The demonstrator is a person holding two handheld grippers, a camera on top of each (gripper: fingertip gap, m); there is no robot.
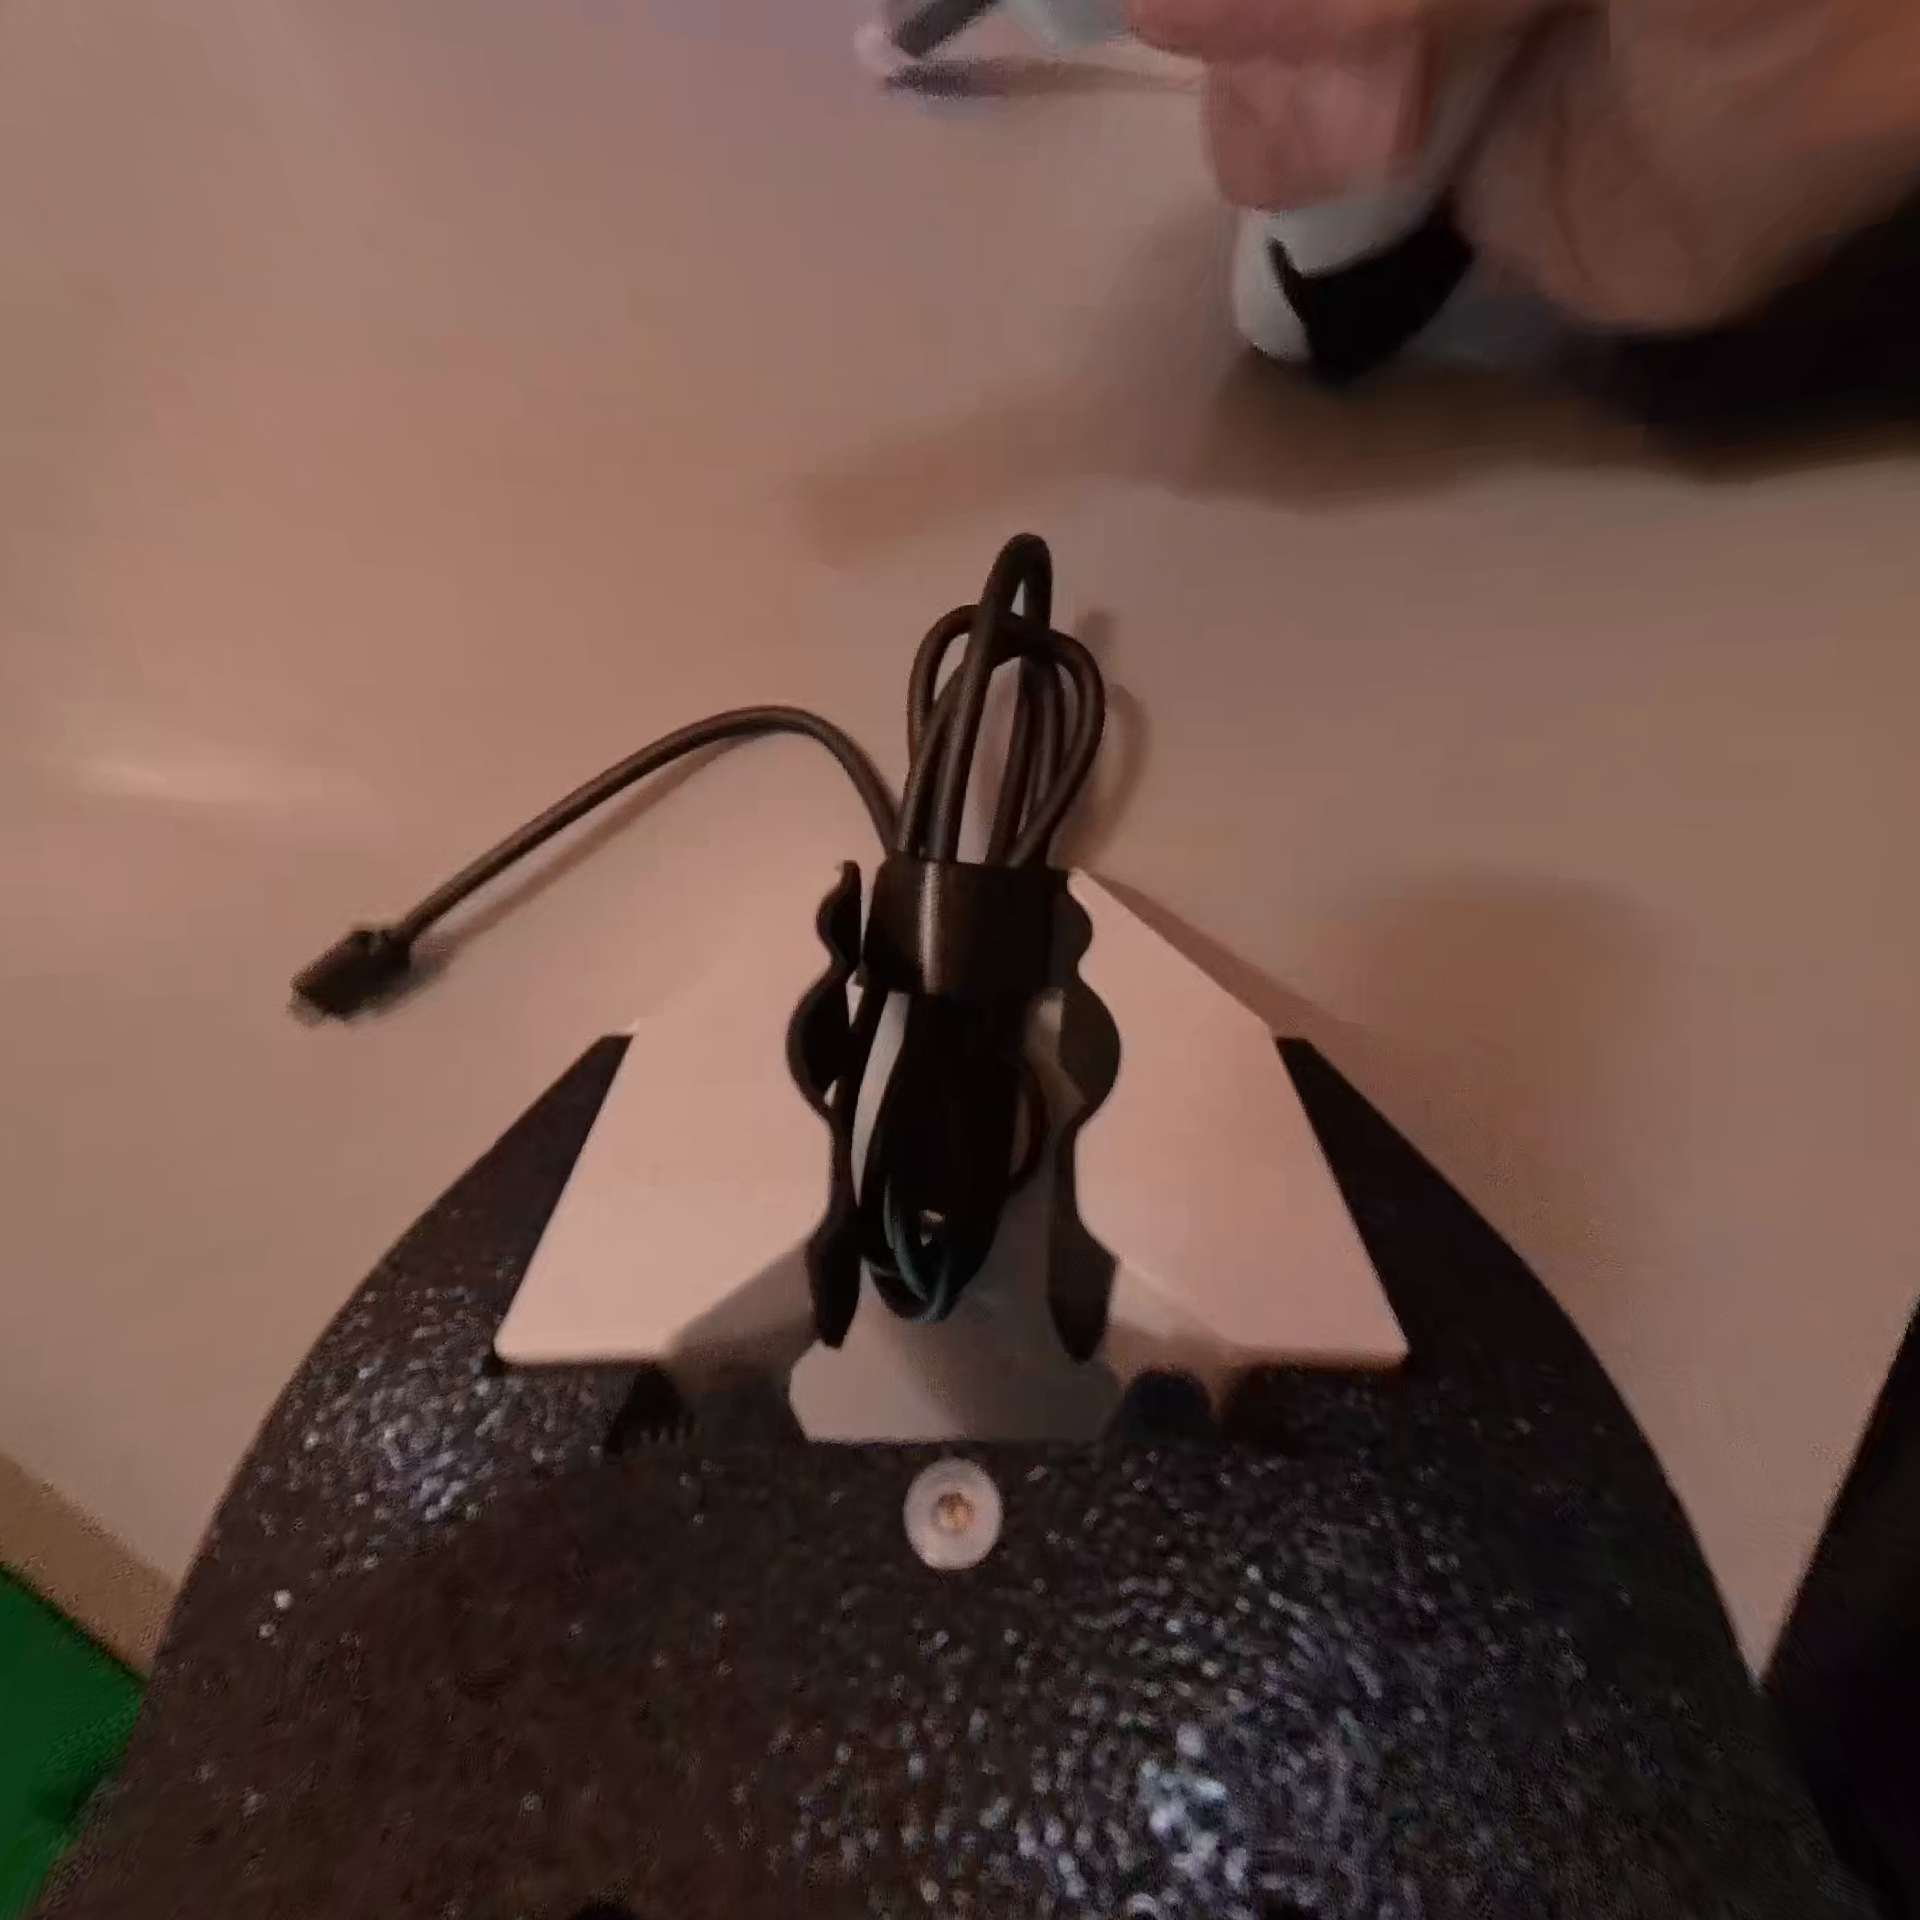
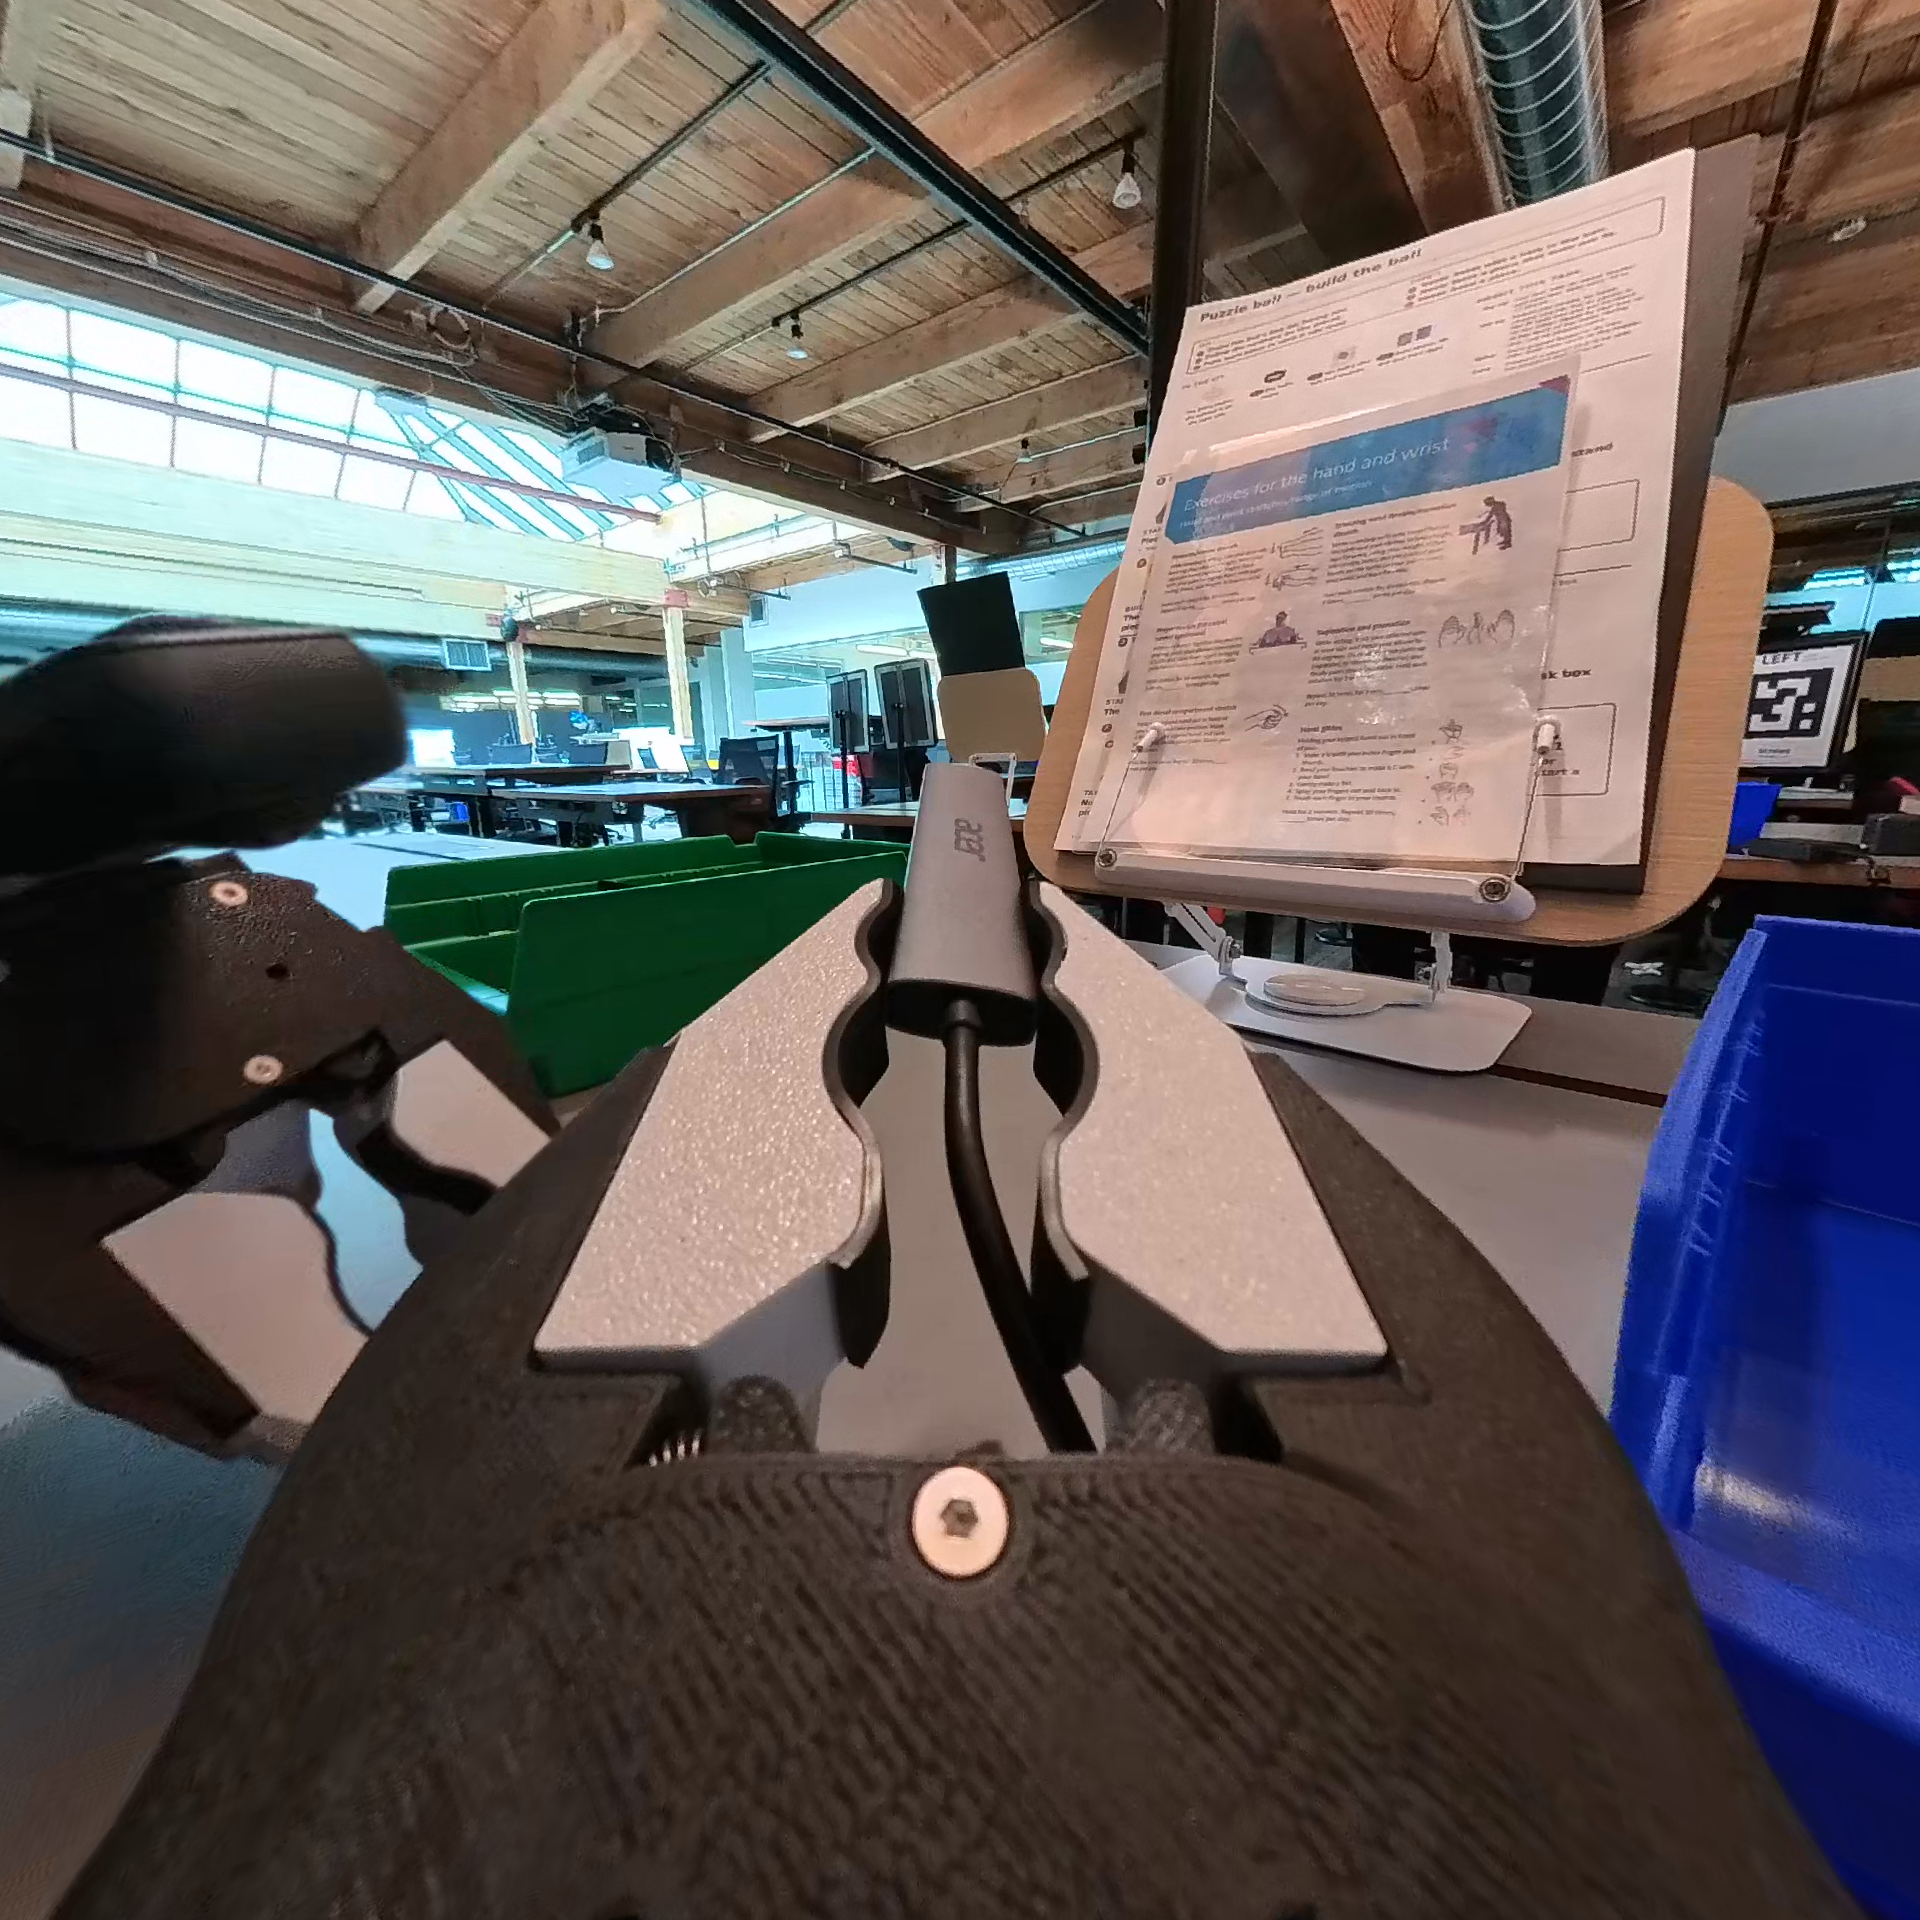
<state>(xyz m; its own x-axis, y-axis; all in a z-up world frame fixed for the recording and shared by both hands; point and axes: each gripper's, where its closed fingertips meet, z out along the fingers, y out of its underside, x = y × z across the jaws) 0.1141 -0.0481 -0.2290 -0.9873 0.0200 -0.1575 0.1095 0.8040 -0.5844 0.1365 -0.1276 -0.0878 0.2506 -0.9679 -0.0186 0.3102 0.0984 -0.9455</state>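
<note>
A blurred hand (image 1: 1538, 156) is cut off top right.

Materials and finishes, both wrist views

Your left gripper (image 1: 961, 914) had a rough, speckled black plastic body with smooth pale finger plates, and gripped a bundled cable (image 1: 987, 831) in smooth black rubbery sheathing over a matt beige tabletop (image 1: 416, 468). Your right gripper (image 2: 961, 935) showed grainy grey fingers (image 2: 748, 1122) closed on an adapter (image 2: 961, 894) of satin grey metal. Alongside were a glossy blue plastic bin (image 2: 1787, 1299), a green plastic bin (image 2: 623, 935), a wooden document stand (image 2: 1704, 727) with paper sheets (image 2: 1455, 416), and rough wooden ceiling planks (image 2: 312, 104).
</note>
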